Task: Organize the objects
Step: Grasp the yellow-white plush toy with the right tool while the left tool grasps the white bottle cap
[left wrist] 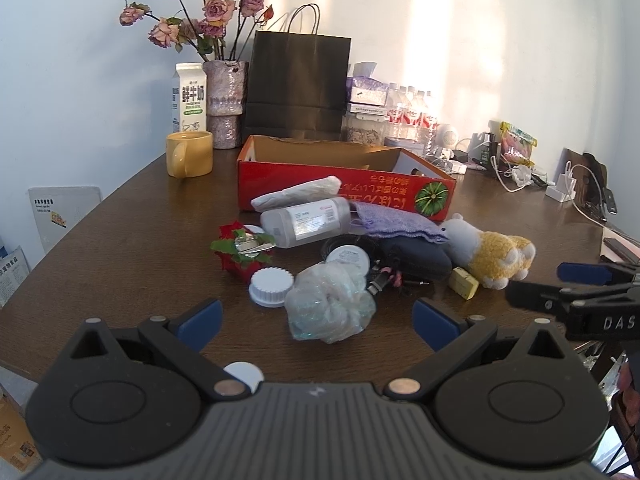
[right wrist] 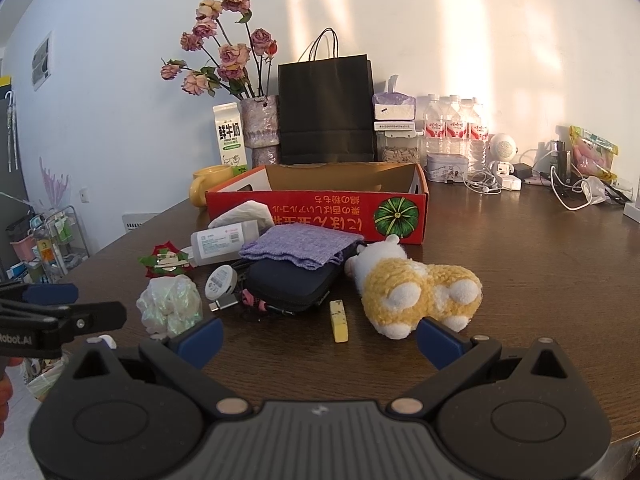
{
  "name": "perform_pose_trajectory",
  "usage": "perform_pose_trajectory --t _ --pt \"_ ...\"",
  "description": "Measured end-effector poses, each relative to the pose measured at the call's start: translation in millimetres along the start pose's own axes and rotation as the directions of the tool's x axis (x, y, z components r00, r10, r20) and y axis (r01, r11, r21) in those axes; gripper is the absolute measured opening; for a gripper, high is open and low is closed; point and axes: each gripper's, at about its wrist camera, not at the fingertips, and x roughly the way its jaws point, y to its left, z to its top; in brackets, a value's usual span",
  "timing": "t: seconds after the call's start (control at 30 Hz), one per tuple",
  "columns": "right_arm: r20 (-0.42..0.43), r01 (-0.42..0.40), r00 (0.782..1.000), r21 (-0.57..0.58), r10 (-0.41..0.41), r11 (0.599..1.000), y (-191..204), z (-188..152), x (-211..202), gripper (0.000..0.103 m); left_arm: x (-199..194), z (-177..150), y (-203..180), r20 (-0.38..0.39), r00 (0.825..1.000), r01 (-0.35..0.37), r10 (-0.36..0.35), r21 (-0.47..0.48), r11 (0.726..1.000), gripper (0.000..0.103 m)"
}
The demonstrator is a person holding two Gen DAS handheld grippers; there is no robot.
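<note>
Both grippers are hovering wide open and empty, the right gripper [right wrist: 318, 332] sitting nearest the yellow-and-white plush toy [right wrist: 416, 294] at lower centre-right, its long axis probably running left-right before the red cardboard box [right wrist: 320, 208], left gripper [left wrist: 316, 320] facing the crinkled plastic bundle [left wrist: 330, 306].

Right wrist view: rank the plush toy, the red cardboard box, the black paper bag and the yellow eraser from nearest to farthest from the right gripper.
1. Yellow eraser, just ahead of the right gripper, centre, and plush toy, ahead right by the right finger: too close to call.
2. Red cardboard box, mid-table behind the clutter.
3. Black paper bag, upright at the wall behind the box.
</note>
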Motion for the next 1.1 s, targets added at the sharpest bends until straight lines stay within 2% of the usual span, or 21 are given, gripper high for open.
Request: perform_pose_trajectory --t 0.1,0.17,0.33,0.43,0.57,0.63,0.77,0.8,0.83,0.87,1.1 --pt "0.010 0.020 1.000 -0.003 -0.020 1.000 -5 1 3 0.103 2 -5 7 -0.003 1.000 -0.031 0.031 0.008 1.000 0.103" --pt "0.013 0.039 0.999 -0.001 -0.039 0.999 -10 1 7 0.103 5 -9 12 -0.015 0.999 -0.052 0.052 0.012 0.999 0.098" --pt "0.017 0.083 0.996 0.014 -0.083 0.996 -25 2 22 0.103 17 -19 20 -0.074 0.995 -0.066 0.068 0.022 0.998 0.067" --pt "0.011 0.102 0.995 0.021 -0.102 0.995 -33 3 32 0.103 23 -25 20 -0.099 0.992 -0.076 0.080 0.046 0.996 0.062" --pt "0.008 0.113 0.994 0.023 -0.113 0.993 -42 3 43 0.103 27 -28 24 -0.117 0.987 -0.101 0.106 0.051 0.994 0.061" --pt "0.004 0.117 0.993 0.021 -0.117 0.993 -45 3 49 0.103 31 -30 26 -0.129 0.985 -0.109 0.115 0.049 0.993 0.056" --pt "-0.008 0.124 0.992 0.017 -0.124 0.992 -53 3 60 0.103 33 -28 28 -0.124 0.986 -0.109 0.114 0.049 0.993 0.052" --pt "-0.008 0.126 0.992 0.019 -0.126 0.992 -56 4 62 0.103 33 -28 28 -0.122 0.987 -0.102 0.108 0.051 0.993 0.045" --pt "-0.008 0.128 0.992 0.020 -0.128 0.992 -58 4 64 0.103 33 -27 27 -0.121 0.987 -0.095 0.101 0.053 0.994 0.031" --pt "-0.008 0.130 0.992 0.021 -0.130 0.991 -60 5 66 0.103 34 -26 27 -0.120 0.988 -0.094 0.099 0.053 0.994 0.026" --pt "-0.013 0.117 0.993 0.023 -0.117 0.993 -75 8 79 0.103 41 -20 28 -0.126 0.988 -0.080 0.085 0.038 0.996 0.026"
